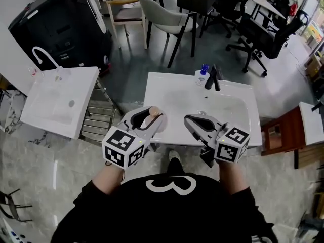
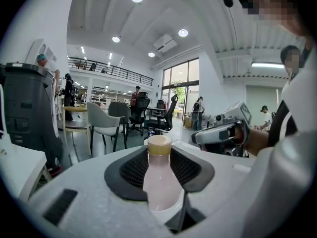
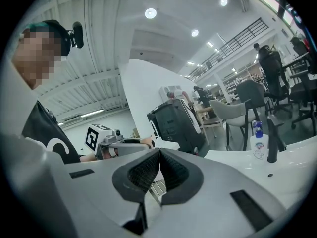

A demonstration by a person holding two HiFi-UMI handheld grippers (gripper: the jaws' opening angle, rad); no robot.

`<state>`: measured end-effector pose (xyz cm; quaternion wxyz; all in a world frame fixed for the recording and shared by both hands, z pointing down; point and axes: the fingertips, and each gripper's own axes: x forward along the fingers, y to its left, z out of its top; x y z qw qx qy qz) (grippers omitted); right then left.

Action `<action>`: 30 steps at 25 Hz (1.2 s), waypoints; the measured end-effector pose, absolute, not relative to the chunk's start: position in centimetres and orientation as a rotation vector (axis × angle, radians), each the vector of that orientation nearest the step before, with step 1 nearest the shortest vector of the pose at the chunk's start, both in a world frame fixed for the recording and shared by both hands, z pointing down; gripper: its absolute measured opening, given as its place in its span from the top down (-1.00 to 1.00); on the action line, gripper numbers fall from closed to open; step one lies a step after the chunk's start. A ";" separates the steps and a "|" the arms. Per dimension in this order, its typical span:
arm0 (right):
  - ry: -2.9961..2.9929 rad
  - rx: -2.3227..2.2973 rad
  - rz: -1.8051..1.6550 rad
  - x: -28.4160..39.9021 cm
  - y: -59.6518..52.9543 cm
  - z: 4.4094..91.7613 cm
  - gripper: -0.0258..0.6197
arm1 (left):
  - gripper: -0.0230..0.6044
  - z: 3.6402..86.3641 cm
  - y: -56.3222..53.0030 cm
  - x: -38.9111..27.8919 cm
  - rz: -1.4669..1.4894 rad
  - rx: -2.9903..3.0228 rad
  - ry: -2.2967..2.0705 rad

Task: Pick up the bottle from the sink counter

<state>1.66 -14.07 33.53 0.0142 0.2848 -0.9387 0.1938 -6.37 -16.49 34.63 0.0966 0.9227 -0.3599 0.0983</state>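
Note:
A pale pink bottle [image 2: 159, 182] with a tan cap sits between the jaws of my left gripper [image 2: 159, 168], which is shut on its body. From the head view the bottle [image 1: 153, 113] is held above the front left edge of the white sink counter [image 1: 167, 87], cap pointing away from me. My right gripper [image 1: 189, 119] hovers beside it over the counter's front edge. Its jaws are shut with the pads touching and nothing between them [image 3: 159, 158]. Each gripper shows in the other's view: the right gripper [image 2: 220, 133], the left gripper [image 3: 119, 144].
A black faucet [image 1: 214, 78] and a clear soap bottle with a blue cap [image 1: 202, 75] stand at the back of the sink. A second white basin [image 1: 55, 100] lies to the left, beside a metal rack [image 1: 101, 118]. Chairs [image 1: 167, 19] and desks fill the far floor.

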 end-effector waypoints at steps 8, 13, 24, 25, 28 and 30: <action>-2.918 0.922 0.507 1.8 -12.9 32.2 0.88 | 0.45 33.9 -14.5 -6.0 0.273 2.763 -1.029; -2.902 0.925 0.491 1.7 -12.4 32.3 0.88 | 0.45 33.6 -14.1 -5.9 0.255 2.768 -1.014; -2.897 0.947 0.498 2.1 -12.5 32.7 0.88 | 0.45 33.8 -14.2 -5.3 0.250 2.769 -0.992; -2.898 0.947 0.498 2.0 -12.6 32.7 0.88 | 0.45 33.8 -14.3 -5.2 0.251 2.769 -0.989; -2.896 0.948 0.496 2.1 -12.5 32.7 0.88 | 0.45 33.8 -14.4 -5.2 0.254 2.770 -0.985; -2.892 0.951 0.497 2.1 -12.5 32.8 0.88 | 0.45 33.8 -14.5 -5.2 0.251 2.773 -0.983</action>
